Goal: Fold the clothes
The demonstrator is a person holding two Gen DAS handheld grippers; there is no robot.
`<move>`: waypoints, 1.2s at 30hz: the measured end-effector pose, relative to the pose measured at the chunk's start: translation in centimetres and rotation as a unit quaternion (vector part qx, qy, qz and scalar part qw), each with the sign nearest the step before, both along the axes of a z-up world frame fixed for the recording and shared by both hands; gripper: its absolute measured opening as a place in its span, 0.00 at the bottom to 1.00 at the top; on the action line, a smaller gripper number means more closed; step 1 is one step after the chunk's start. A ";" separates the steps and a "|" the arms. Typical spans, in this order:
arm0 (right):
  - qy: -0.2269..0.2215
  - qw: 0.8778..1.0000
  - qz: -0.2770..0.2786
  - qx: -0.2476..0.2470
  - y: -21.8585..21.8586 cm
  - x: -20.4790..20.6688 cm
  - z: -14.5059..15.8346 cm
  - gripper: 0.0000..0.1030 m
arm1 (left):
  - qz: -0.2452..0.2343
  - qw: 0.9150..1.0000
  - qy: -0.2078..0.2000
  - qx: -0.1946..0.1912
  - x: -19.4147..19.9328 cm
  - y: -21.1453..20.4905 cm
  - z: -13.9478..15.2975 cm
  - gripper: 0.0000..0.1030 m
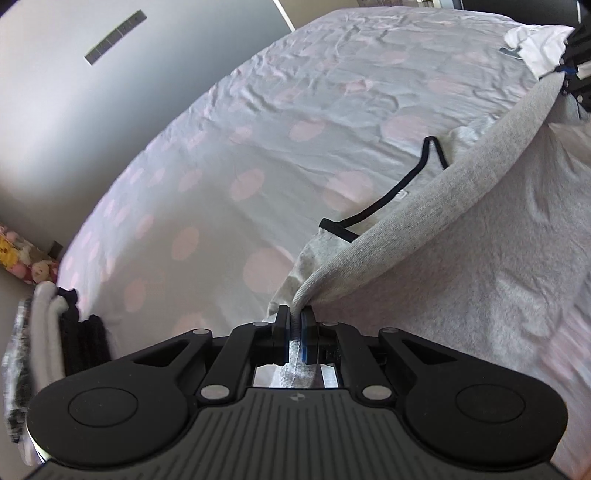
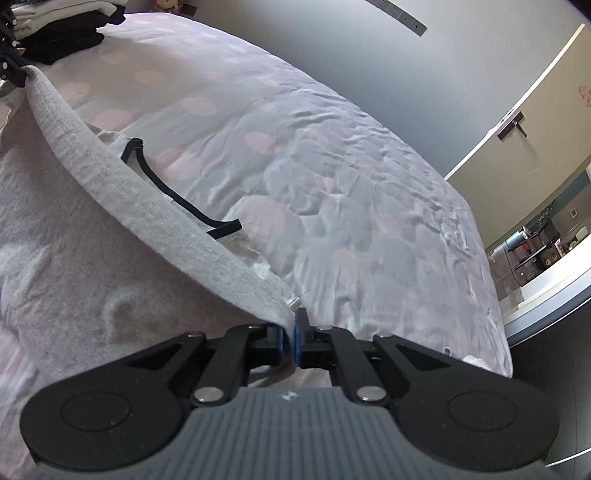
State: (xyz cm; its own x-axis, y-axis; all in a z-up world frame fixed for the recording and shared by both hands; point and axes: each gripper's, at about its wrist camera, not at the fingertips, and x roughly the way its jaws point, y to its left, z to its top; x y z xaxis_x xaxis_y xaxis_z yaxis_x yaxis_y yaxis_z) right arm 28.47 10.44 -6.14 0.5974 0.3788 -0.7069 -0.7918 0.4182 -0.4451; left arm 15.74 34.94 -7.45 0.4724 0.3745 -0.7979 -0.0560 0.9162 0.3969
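A light grey knit garment with a black neck trim lies on the bed, its ribbed hem lifted and stretched between both grippers. My left gripper is shut on one corner of that hem. My right gripper is shut on the other corner of the grey garment, whose black trim lies beyond the raised hem. Each gripper shows at the far end of the hem in the other's view: the right gripper, the left gripper.
The bed sheet is pale with pink dots and wrinkled. A stack of folded clothes sits at one bed corner, also the stack. A white garment lies at the far corner. Wall and doorway stand beyond the bed.
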 end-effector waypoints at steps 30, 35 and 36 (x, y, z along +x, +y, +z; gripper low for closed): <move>0.170 0.888 -0.264 0.336 -2.3 10.4 -10.1 0.78 | 0.252 0.945 -0.199 -0.053 -1.7 10.1 -8.5 0.35; 0.198 0.859 -0.286 0.377 -4.0 10.4 -10.0 0.79 | 0.278 0.931 -0.216 -0.094 -3.0 11.3 -7.9 0.35; 0.202 0.854 -0.285 0.386 -4.2 10.4 -9.9 0.79 | 0.280 0.929 -0.219 -0.103 -3.2 11.5 -7.8 0.35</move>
State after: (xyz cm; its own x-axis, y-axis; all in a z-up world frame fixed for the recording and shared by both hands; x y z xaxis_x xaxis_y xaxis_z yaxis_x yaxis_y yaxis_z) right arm 38.90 6.28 -16.06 0.6060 0.5542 -0.5706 -0.3857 0.8321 0.3986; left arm 12.56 46.40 -15.29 0.5457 0.5203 -0.6569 -0.6617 0.7485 0.0433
